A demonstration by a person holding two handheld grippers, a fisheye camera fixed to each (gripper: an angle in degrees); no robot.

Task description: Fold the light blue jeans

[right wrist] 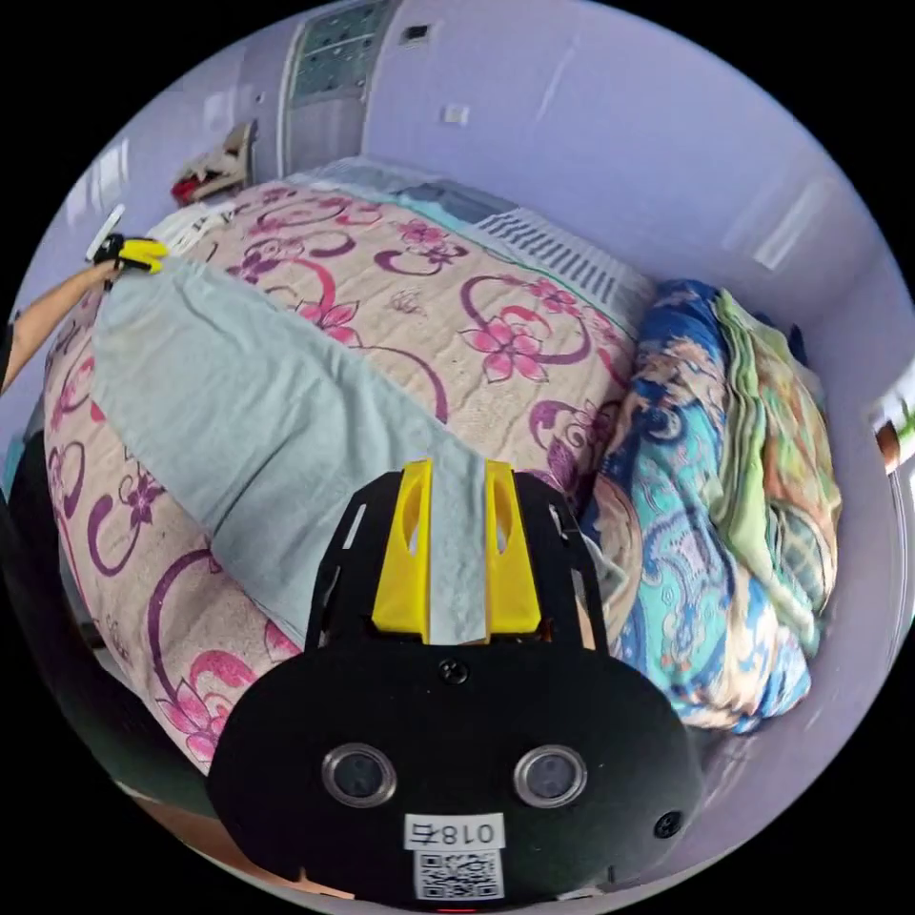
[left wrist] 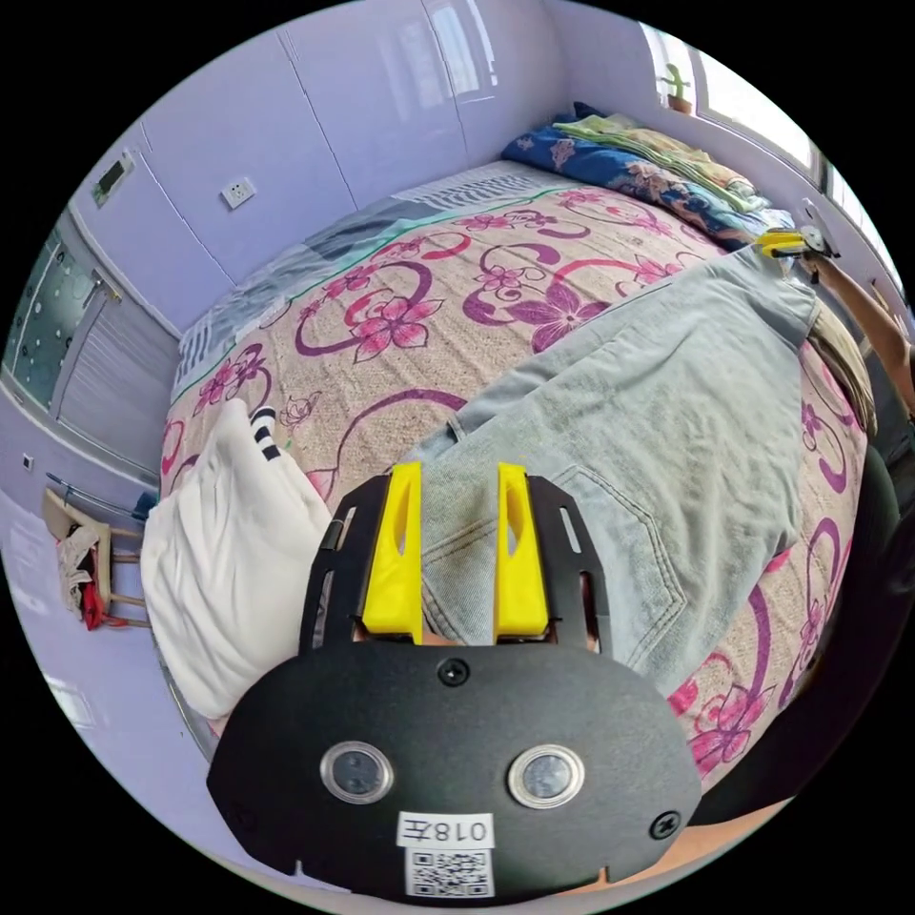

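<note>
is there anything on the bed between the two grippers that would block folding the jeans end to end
Nothing visible does. The light blue jeans lie stretched flat between the left gripper at the waist end and the right gripper at the leg end. The white pillow and folded quilts sit off to the sides.

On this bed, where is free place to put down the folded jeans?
Bare floral bedspread lies between the light blue jeans and the wall. Crowded: the white pillow at one end, the folded quilts at the other.

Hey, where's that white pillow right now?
In the left gripper view, the white pillow lies at the edge of the floral bedspread, just beside the left gripper and the waistband end of the light blue jeans.
</note>
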